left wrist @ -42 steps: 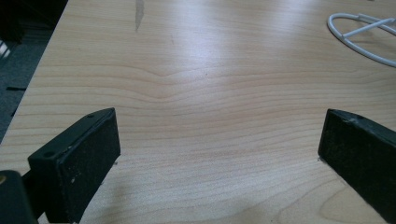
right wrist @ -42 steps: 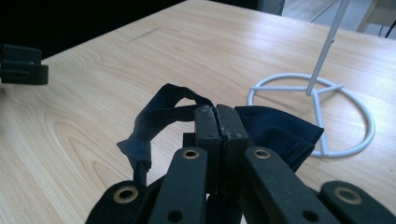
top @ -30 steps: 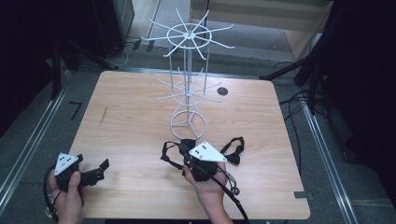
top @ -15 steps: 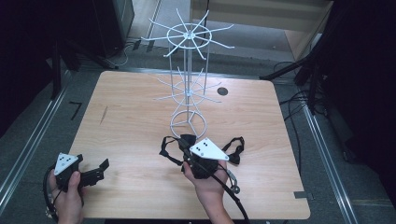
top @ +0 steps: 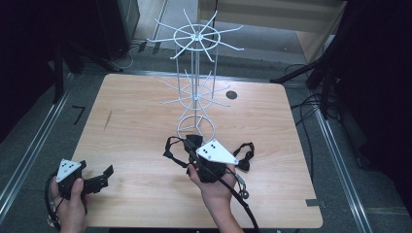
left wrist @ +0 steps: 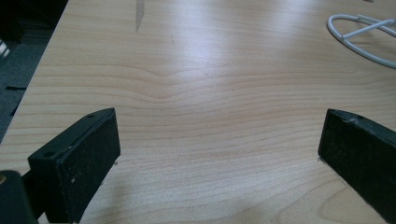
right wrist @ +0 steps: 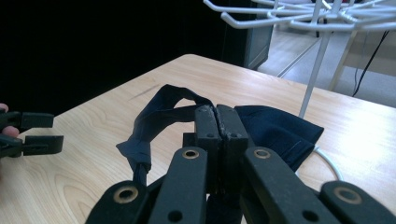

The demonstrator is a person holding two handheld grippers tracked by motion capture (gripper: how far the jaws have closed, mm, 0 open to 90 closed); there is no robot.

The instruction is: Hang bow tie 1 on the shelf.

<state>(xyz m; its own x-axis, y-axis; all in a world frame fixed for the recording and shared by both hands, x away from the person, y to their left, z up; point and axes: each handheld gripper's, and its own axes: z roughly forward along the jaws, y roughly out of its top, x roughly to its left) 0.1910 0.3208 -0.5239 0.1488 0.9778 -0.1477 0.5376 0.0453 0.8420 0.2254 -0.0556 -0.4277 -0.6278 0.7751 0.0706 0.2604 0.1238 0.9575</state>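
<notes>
A black fabric piece with straps lies on the wooden table in front of the white wire rack. My right gripper is over it, near the rack's base ring. In the right gripper view its jaws are pressed together on the black fabric at the right gripper's tip, and a strap loops off to the left. My left gripper rests at the table's front left, apart from the fabric. The left gripper is open, with bare wood between its jaws.
The rack's spokes spread overhead and its thin pole stands just beyond the fabric. Part of its base ring shows far right. Black stands and cables surround the table. A dark hole marks the far tabletop.
</notes>
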